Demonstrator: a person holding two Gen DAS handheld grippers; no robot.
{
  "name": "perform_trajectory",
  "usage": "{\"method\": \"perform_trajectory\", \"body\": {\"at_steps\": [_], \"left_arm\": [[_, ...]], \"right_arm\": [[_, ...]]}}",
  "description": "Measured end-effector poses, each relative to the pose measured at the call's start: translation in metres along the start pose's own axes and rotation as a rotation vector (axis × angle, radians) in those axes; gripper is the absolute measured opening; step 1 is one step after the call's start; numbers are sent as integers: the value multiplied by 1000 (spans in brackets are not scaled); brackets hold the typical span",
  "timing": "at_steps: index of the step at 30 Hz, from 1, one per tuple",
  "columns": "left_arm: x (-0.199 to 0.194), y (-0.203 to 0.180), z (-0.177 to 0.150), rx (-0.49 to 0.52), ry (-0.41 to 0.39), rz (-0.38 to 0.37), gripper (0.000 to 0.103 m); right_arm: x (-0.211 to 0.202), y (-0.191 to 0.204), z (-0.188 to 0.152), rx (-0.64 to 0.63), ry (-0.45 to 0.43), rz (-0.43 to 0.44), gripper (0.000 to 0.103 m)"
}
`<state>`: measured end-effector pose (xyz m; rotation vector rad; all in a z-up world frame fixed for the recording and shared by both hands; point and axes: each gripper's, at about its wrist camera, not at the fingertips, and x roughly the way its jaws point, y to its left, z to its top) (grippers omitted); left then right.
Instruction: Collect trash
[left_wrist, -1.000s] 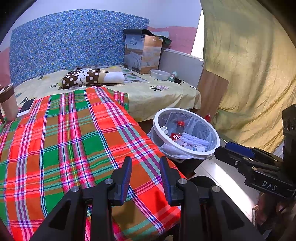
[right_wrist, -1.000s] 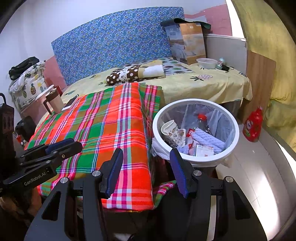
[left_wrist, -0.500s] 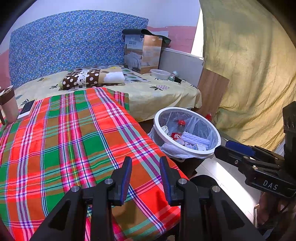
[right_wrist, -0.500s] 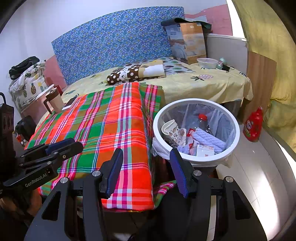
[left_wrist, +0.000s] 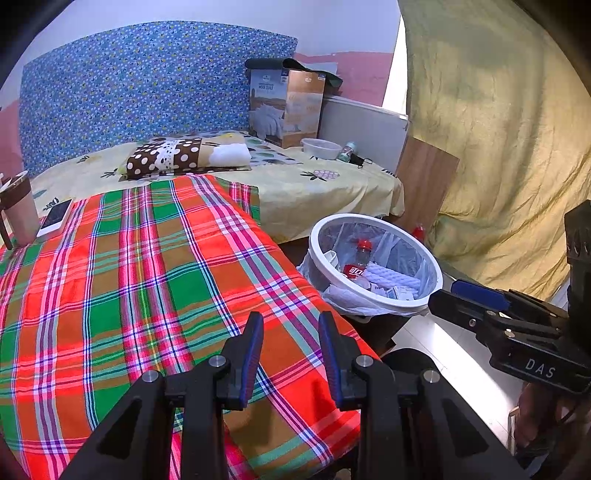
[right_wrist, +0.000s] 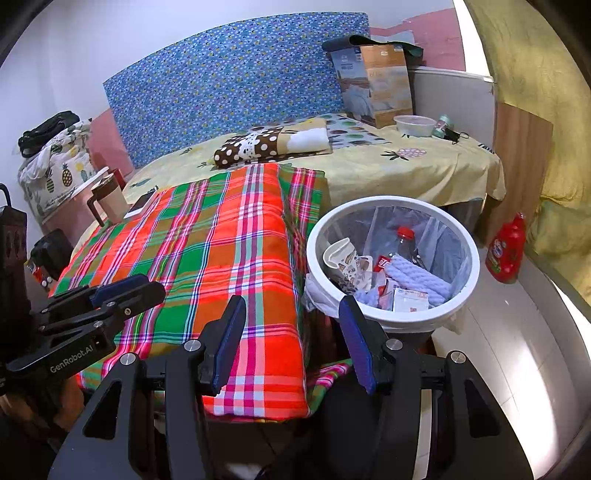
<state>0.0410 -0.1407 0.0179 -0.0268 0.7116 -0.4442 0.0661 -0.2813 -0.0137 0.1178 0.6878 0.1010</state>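
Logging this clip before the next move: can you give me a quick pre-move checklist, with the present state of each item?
1. Left gripper empty, jaws apart: ok.
2. Right gripper empty, jaws apart: ok.
3. White trash bin upright, liner in place: ok.
4. Room left in the bin above the plastic bottle and paper cup: ok.
5. Plaid blanket free of trash: ok.
6. Whether the plastic bowl on the bed is trash: cannot tell.

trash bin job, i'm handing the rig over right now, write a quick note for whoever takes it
Left gripper: jaws apart, nothing held, over the plaid blanket.
Right gripper: jaws apart, wider, nothing held, near the blanket's edge beside the white bin.
Done: bin already holds a red-capped bottle, a paper cup, a rope and small packs.
Left: no loose trash shows on the blanket; check the bowl and small bottle on the far bed.
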Motion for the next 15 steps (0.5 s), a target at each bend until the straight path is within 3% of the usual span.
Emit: {"method": "perform_trajectory", "body": {"at_steps": [15], "left_arm": [[5,-1,0,13,13,-2,31]], "right_arm": [[1,2,-1,0,4,2,54]]}}
